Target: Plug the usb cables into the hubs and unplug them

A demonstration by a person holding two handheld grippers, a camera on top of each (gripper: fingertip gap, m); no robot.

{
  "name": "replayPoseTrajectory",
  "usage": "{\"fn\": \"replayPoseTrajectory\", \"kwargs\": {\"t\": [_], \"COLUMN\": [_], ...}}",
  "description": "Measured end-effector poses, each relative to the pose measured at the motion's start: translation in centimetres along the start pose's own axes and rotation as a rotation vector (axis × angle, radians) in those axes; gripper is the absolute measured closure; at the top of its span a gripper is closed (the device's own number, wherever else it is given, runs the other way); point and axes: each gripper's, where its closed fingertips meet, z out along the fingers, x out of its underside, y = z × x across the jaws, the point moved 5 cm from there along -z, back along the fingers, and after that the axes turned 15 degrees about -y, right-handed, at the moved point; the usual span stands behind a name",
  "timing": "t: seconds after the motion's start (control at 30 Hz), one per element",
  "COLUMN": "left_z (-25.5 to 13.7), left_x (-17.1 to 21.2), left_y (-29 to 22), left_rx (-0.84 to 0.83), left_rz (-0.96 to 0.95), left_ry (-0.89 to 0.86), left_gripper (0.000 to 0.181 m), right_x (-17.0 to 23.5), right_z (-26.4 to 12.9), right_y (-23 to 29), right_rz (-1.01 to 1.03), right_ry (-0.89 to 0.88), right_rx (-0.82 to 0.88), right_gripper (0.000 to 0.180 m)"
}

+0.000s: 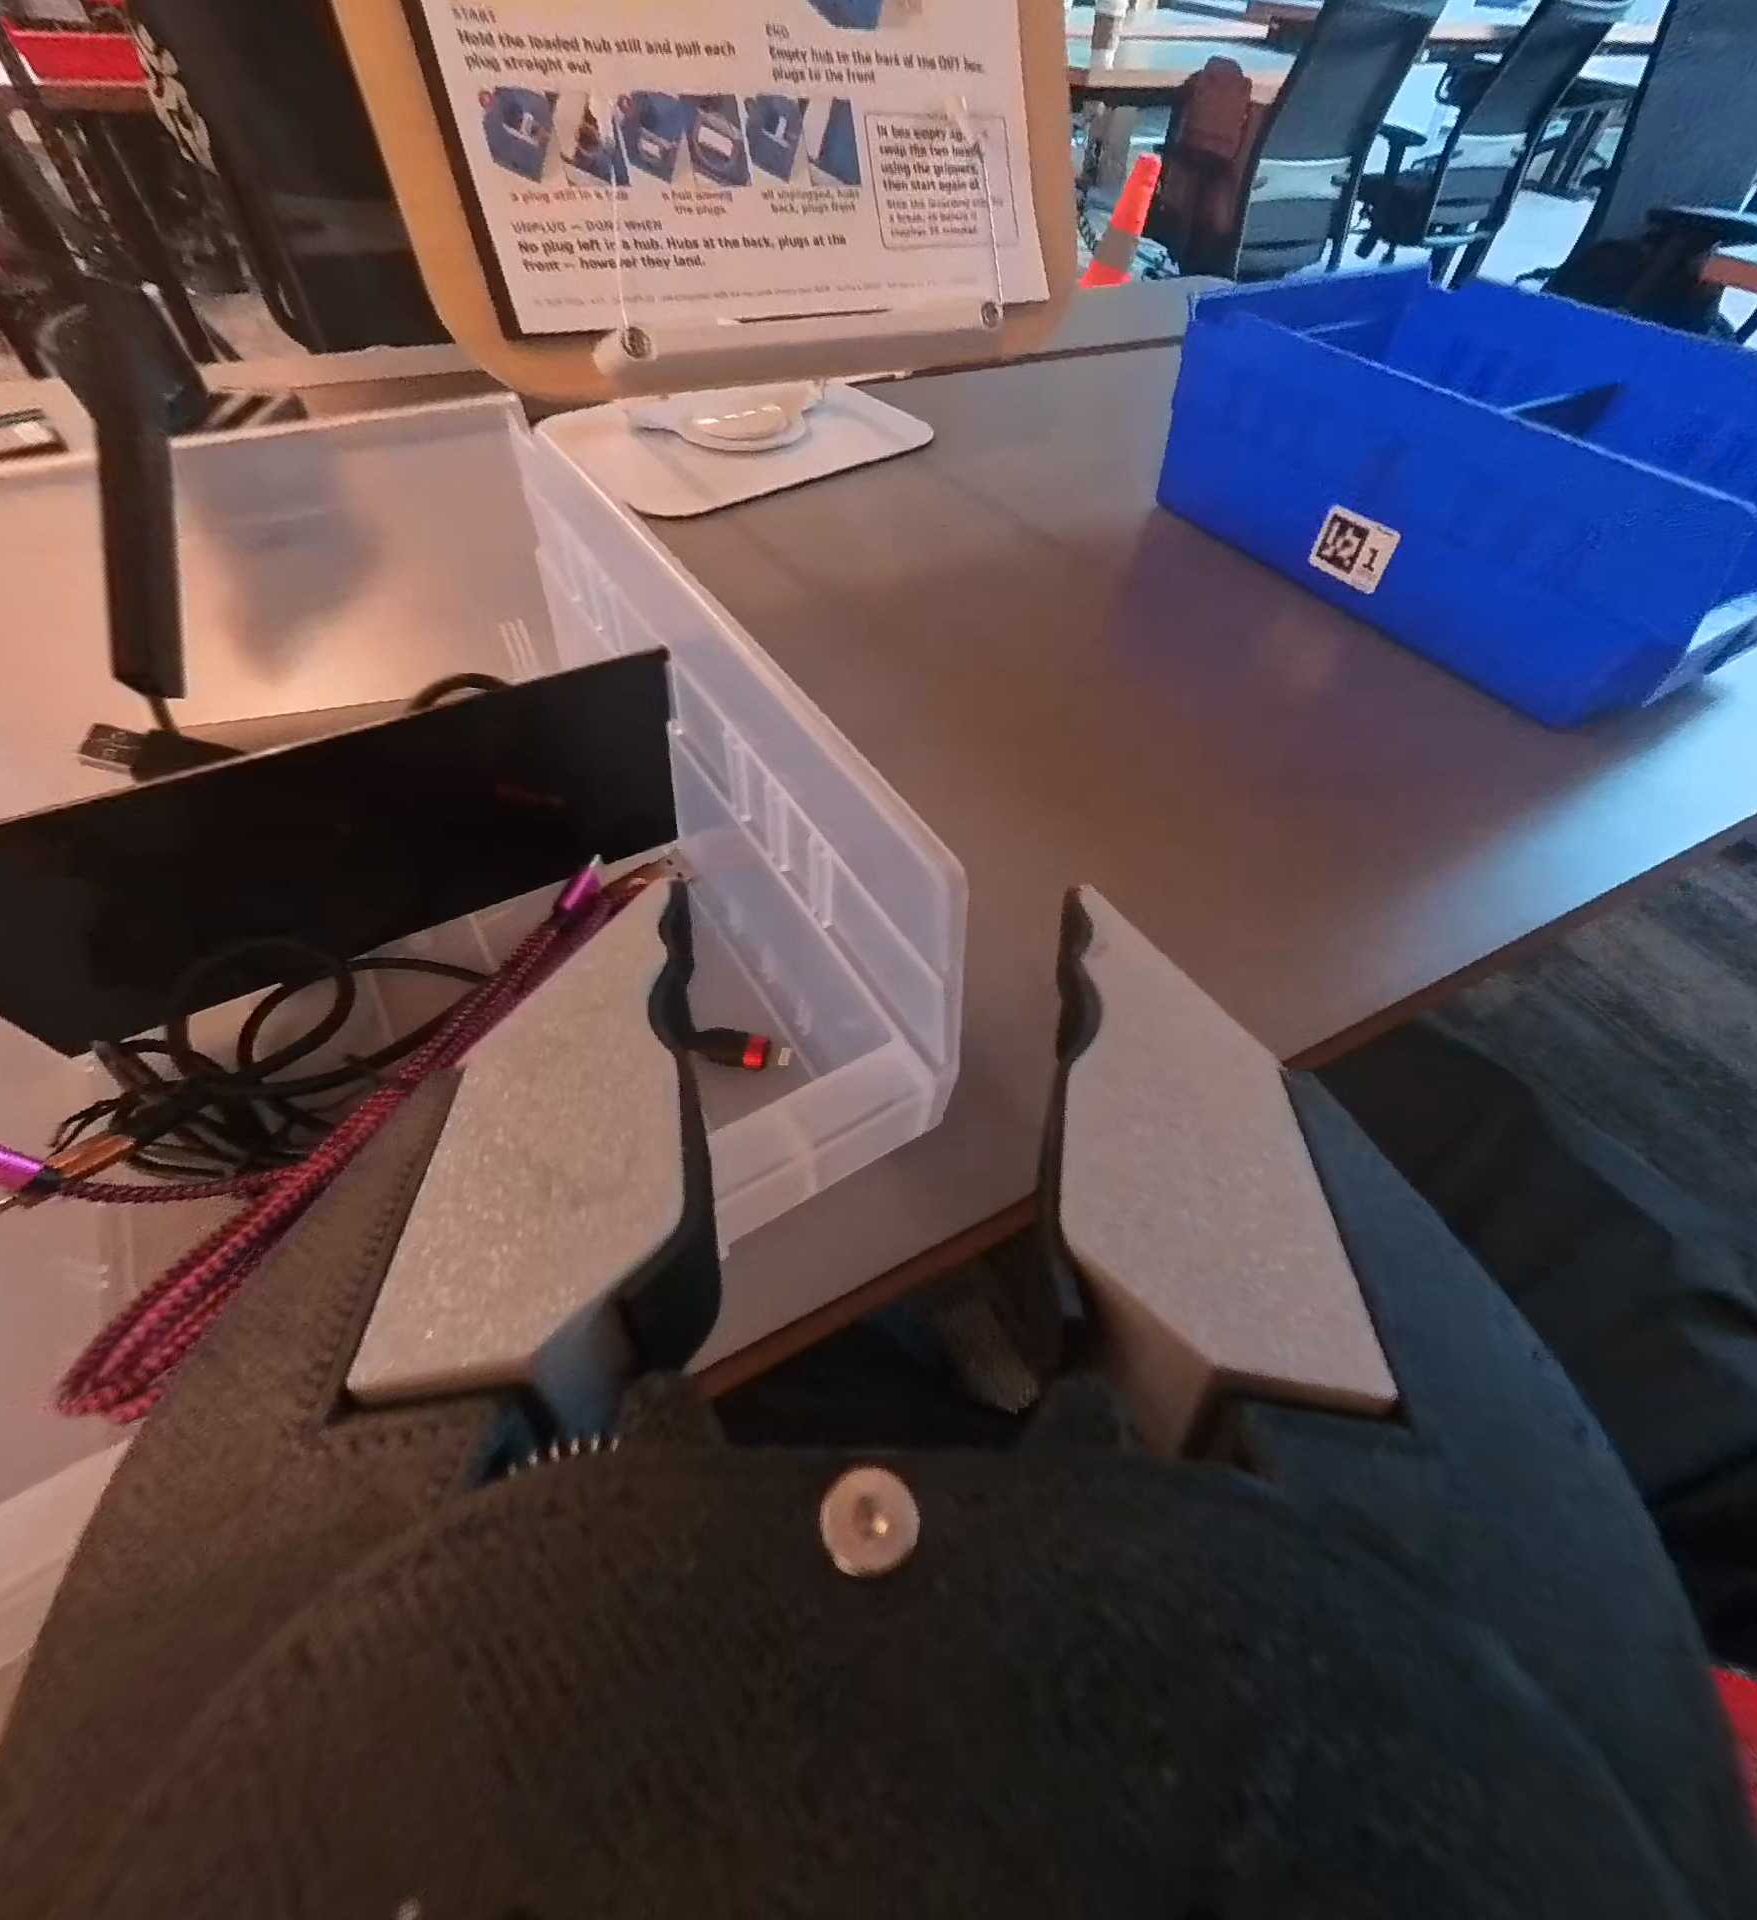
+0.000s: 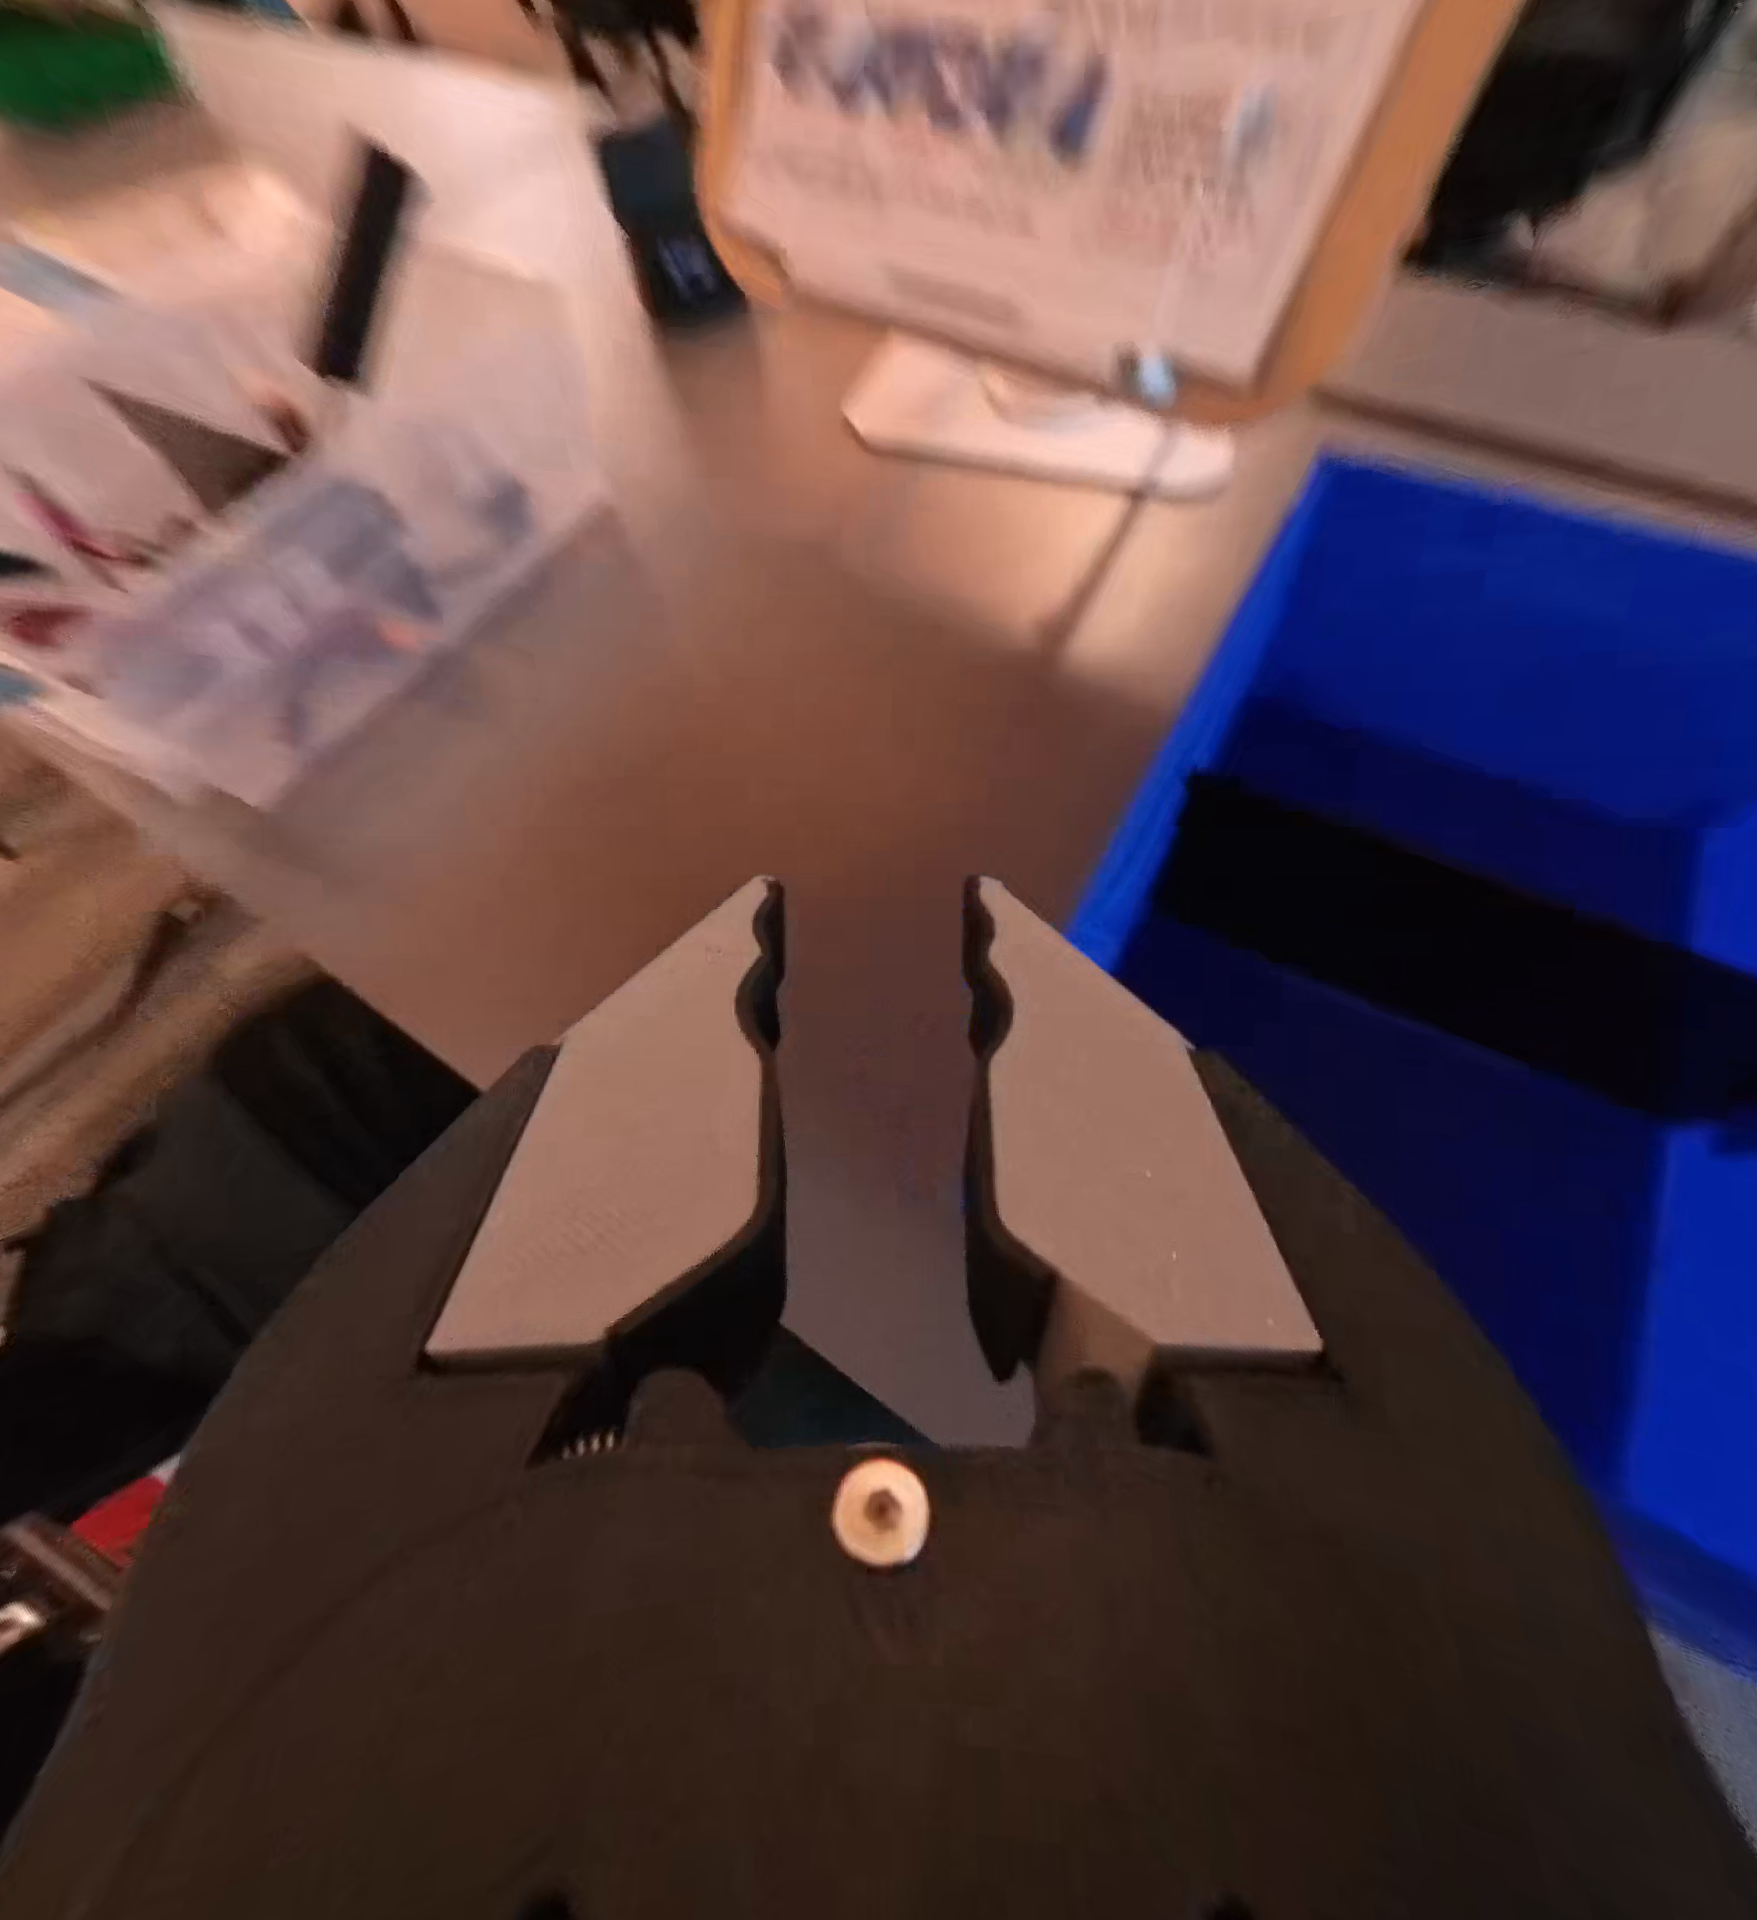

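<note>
Left wrist view: left gripper (image 1: 874, 894) spread, empty, at clear bin (image 1: 832, 894) holding cables (image 1: 354, 1091) and hub (image 1: 141, 520). Right gripper (image 2: 872, 894) parted, empty, beside blue bin (image 2: 1217, 790).

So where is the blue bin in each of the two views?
Left wrist view: the blue bin stands upper right on the table, past the open left gripper.
Right wrist view: it fills the right side, blurred, beside the open right gripper.
Shared landmark: the instruction stand.

Right wrist view motion-blurred, clear bin (image 2: 334, 582) contents perhaps cables
</note>
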Motion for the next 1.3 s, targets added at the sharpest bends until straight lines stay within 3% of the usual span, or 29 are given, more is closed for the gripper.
{"fn": "replayPoseTrajectory", "kwargs": {"t": [0.1, 0.53, 1.3], "left_z": [-0.5, -1.8, -1.3], "left_x": [-0.5, -1.1, 0.9], "left_y": [0.4, 3.1, 4.0], "left_rx": [-0.004, -0.12, -0.066], "left_rz": [-0.019, 0.083, 0.028], "left_ry": [-0.012, 0.0, 0.091], "left_gripper": [0.113, 0.109, 0.105], "right_x": [-1.9, -1.9, -4.3], "right_z": [-1.2, -0.2, 0.3], "right_y": [1.7, 2.2, 4.3], "right_rz": [-0.015, -0.049, -0.063], "right_ry": [-0.093, -0.091, -0.227], "right_rx": [-0.056, -0.031, -0.169], "right_gripper": [0.149, 0.149, 0.153]}}
